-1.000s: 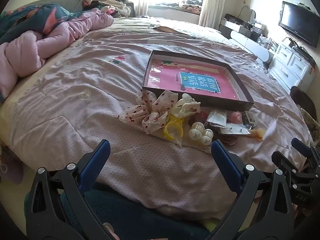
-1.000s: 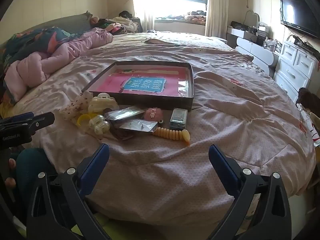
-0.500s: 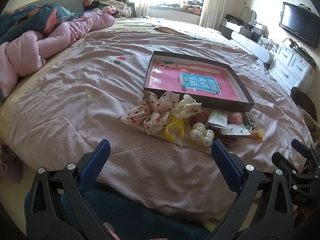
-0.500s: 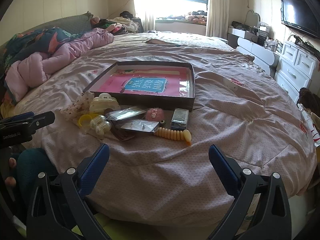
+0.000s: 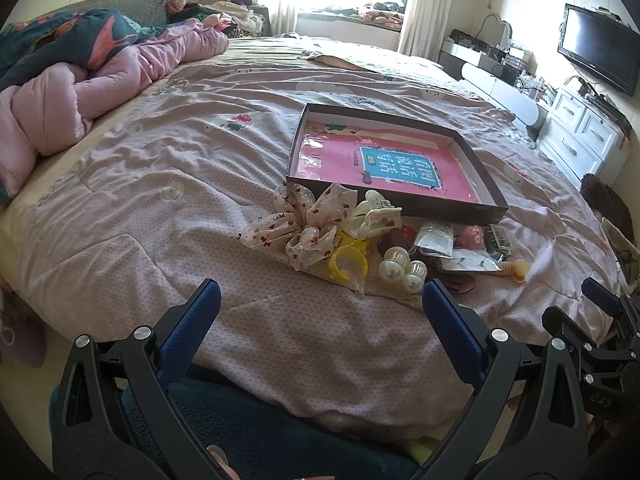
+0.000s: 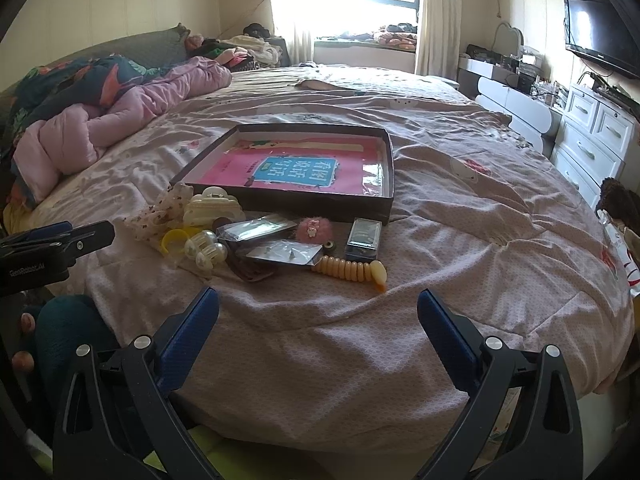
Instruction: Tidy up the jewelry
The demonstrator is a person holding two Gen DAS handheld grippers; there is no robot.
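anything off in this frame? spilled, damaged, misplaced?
Nothing damaged or spilled. The oddity is the layout: the dark tray holds only a pink book, while the accessories, from floral scrunchie to beaded clip, lie heaped on the bedspread against its near edge. Both grippers are open and empty.

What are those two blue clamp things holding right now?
Nothing. The left gripper and right gripper both hang open short of the hair accessories on the bed.

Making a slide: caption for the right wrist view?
Open right gripper faces hair accessories piled before a shallow box on a pink bedspread.
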